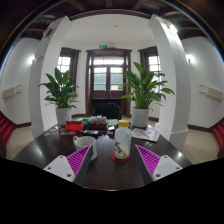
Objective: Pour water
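Observation:
A clear plastic bottle with a white label stands upright on a red coaster on the dark round table. To its left, close to the left finger's tip, sits a white cup. My gripper is open, its magenta pads spread wide at either side. The bottle stands just ahead of the fingers, a little right of the middle, and nothing is held between them.
Farther back on the table lie red and yellow items and some papers. Beyond the table stand two potted plants, white pillars and a dark wooden door.

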{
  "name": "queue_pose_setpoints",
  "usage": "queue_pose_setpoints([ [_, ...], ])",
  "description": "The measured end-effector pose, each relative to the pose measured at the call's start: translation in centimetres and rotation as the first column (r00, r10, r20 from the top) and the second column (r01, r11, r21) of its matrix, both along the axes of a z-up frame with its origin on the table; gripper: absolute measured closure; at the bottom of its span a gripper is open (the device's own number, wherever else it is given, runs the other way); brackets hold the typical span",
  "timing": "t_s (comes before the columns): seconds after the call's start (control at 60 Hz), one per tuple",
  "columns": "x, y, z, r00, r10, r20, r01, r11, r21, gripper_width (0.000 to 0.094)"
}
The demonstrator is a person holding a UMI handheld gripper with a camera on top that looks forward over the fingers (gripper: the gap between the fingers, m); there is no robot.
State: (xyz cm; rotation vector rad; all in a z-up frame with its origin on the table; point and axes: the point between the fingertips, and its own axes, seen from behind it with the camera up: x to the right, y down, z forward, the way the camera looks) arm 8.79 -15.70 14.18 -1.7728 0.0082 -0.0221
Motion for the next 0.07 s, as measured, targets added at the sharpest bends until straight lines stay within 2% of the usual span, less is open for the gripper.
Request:
queue_pose_setpoints([
  [0.067,-0.28,-0.04,0.30,1.000,0.003,-0.007,-0.003,1.000,0.006,0.0094],
])
